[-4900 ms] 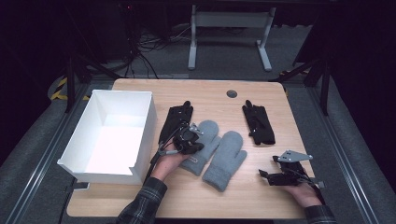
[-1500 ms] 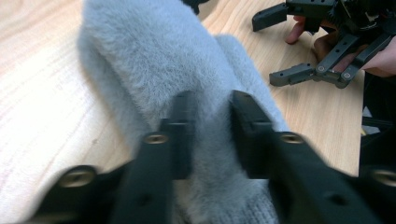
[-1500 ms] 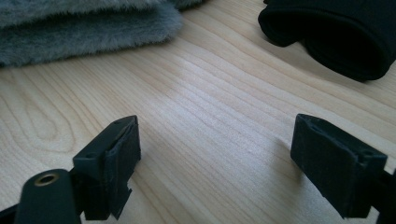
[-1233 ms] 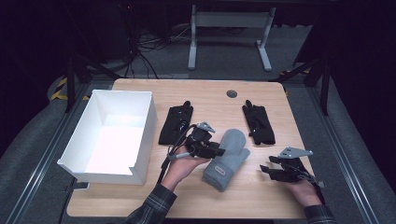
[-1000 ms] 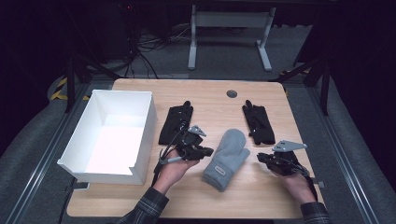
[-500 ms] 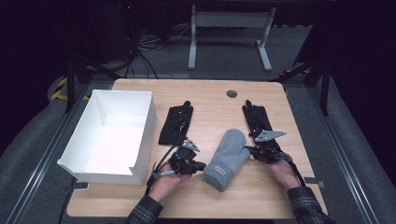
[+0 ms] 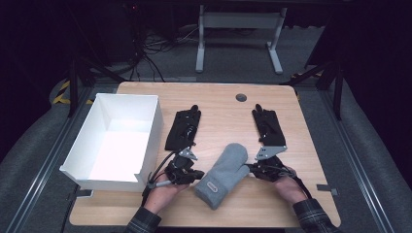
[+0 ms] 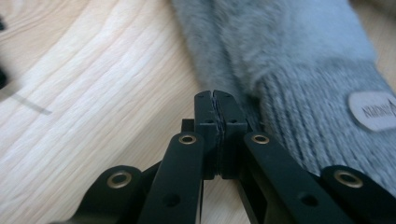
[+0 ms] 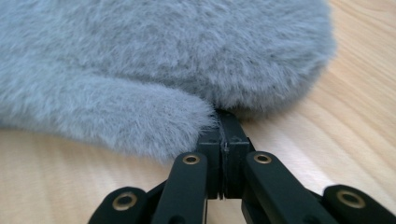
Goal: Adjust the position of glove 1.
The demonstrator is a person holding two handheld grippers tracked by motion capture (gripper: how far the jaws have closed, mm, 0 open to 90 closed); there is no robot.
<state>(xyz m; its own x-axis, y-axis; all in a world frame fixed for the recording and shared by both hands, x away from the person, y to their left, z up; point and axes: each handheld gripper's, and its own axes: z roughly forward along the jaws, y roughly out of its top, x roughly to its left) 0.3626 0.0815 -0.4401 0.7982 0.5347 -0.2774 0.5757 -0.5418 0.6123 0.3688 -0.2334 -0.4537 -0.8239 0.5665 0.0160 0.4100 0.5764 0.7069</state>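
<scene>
The grey mitten stack (image 7: 224, 174) lies on the table (image 7: 218, 104) slightly toward six o'clock of its middle, cuff pointing to about seven o'clock, fingertips to one. The left claw (image 7: 198, 174) comes in from nine o'clock and the right claw (image 7: 252, 167) from three; both have their jaws pressed together with nothing between them.

The step in hand looks like nudging or squaring up the mittens from both sides. To do it well, keep each closed tip low against the wood so it pushes the fabric edge instead of riding over the fluff, and press from both flanks evenly so the stack does not spin. If a pick-up is meant instead, the jaws must part first, then slide under an edge.

The high view gives the layout: the white box (image 7: 99, 167) at nine o'clock, and two black gloves (image 7: 182, 128) (image 7: 268, 127) lying toward twelve. The left gripper view adds the ribbed knit cuff and its sewn label (image 8: 373, 110), with the tip beside the seam where fluff meets knit. The right gripper view shows the thumb lobe (image 9: 135, 116) and the tip just touching the fur beneath the mitten's rounded end.
</scene>
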